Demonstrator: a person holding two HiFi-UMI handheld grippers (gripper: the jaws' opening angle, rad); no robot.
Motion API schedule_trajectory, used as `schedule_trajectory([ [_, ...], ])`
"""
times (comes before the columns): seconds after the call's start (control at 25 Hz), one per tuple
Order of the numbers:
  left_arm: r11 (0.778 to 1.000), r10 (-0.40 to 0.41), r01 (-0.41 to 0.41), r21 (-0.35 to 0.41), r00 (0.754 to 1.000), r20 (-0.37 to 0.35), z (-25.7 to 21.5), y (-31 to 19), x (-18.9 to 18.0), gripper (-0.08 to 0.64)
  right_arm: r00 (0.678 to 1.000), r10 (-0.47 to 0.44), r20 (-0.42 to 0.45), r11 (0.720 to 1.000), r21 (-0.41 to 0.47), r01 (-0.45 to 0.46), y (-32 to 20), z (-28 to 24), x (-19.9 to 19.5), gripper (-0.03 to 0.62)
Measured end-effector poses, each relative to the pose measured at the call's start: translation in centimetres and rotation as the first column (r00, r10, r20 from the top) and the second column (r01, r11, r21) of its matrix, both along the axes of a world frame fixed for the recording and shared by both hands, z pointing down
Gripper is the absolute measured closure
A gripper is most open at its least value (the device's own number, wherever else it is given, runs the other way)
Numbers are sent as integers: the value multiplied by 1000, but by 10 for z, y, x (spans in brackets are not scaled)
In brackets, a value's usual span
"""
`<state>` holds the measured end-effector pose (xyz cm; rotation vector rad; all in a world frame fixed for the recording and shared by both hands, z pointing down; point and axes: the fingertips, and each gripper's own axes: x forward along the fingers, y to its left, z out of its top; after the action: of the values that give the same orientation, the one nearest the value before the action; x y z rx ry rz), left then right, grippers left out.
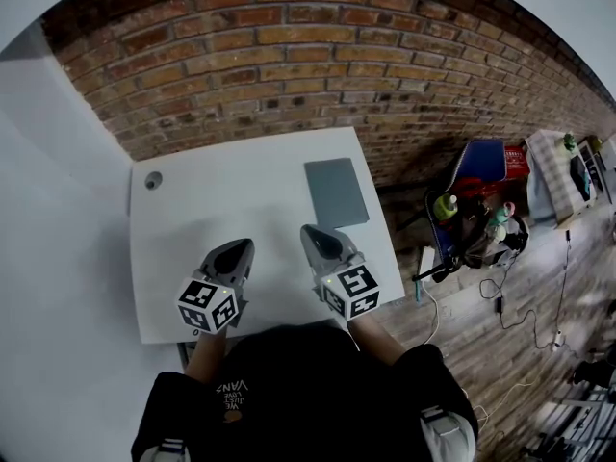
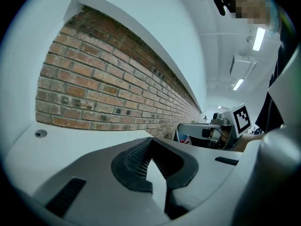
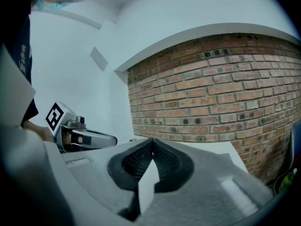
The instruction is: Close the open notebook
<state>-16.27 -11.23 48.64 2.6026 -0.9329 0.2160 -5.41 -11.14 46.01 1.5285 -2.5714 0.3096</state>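
Notebook [image 1: 337, 192]: grey cover, lying flat on the white worktop [image 1: 221, 200], toward the far right corner, long side running away from the person. It reads as one flat slab with no page spread showing, so I judge it already closed. Nothing rests on it and neither tool touches it. Left hand-held gripper [image 1: 234, 251] and right hand-held gripper [image 1: 313, 234] sit side by side over the near part of the worktop, well short of the notebook, both pointing toward the brick wall [image 1: 289, 56]. Each gripper's own view shows its ribbed pads pressed together at the tip with nothing between them, so both are empty. Judgement: the tools are parked close to the person's body because no grip is needed now. The notebook is off to the right, so the right tool is the nearer one should the cover need a press. A round cable grommet [image 1: 153, 180] sits at the far left of the worktop, away from everything. Writing: the notebook cover shows no label. The marker cubes [image 1: 207, 304] carry black-and-white square patterns only, no text. Pale lettering on the person's dark shirt [image 1: 231, 391] appears upside down and is too small to read with confidence.
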Motion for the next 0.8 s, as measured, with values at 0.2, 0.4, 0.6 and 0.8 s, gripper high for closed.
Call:
schedule_trajectory([
  [0.2,1000,2,-2,-1,1000,5,0,2,-1,548,1000,-7,-24,1000,-21,6,3,6,-1,595],
  [0.4,1000,3,-3,-5,1000,0,1,2,0,548,999,-9,-36,1000,-23,8,2,6,0,595],
  [0.6,1000,7,-7,-6,1000,-6,0,2,2,548,999,-1,-44,999,-32,0,1,6,3,595],
  [0.8,1000,5,-5,-9,1000,-13,0,2,3,548,999,1,-45,999,-37,-3,1,7,4,595],
])
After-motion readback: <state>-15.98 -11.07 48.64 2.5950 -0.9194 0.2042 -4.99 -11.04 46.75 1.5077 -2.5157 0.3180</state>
